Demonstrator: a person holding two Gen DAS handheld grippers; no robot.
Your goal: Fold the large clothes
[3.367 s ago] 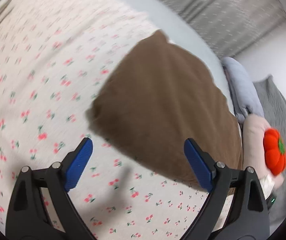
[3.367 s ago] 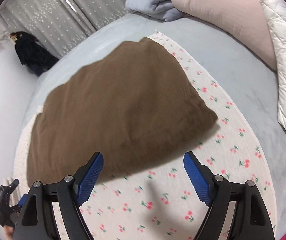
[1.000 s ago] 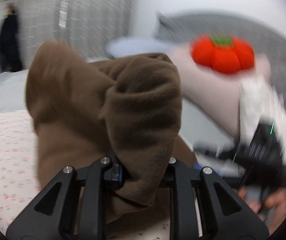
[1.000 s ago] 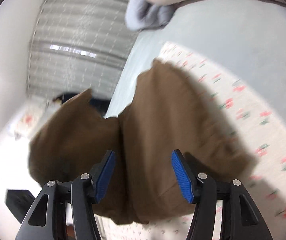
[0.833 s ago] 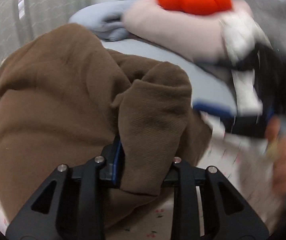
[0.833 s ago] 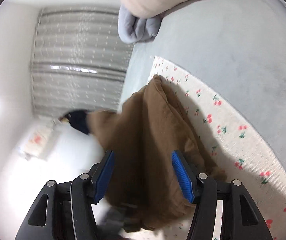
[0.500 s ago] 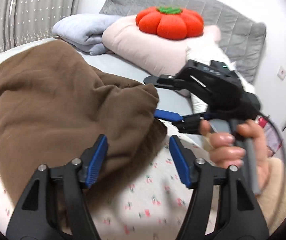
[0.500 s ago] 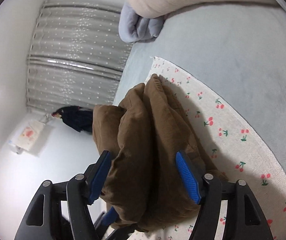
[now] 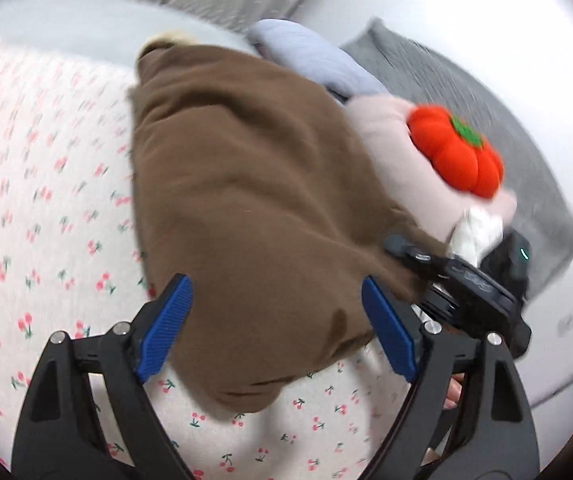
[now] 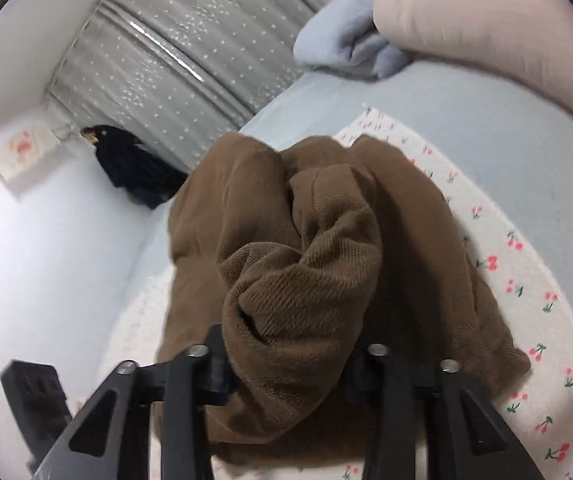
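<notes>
A brown garment [image 9: 246, 184] lies folded in a thick heap on the cherry-print sheet [image 9: 38, 184]. My left gripper [image 9: 282, 324] is open above its near edge, blue pads apart on either side, holding nothing. My right gripper [image 10: 286, 364] is shut on a bunched fold of the brown garment [image 10: 306, 264] and lifts it off the sheet [image 10: 542, 312]. The right gripper also shows in the left wrist view [image 9: 458, 280], at the garment's right edge.
A red pumpkin cushion [image 9: 458, 156] sits on a pink pillow [image 9: 390, 152] beside a folded pale blue blanket [image 9: 310, 56] and a grey headboard [image 9: 486, 92]. Grey curtains [image 10: 190, 40] and a dark coat [image 10: 134, 164] hang on the far wall.
My left gripper let go of the brown garment, opened wide and drew back over it. My right gripper closed on a fold of the garment at its right edge.
</notes>
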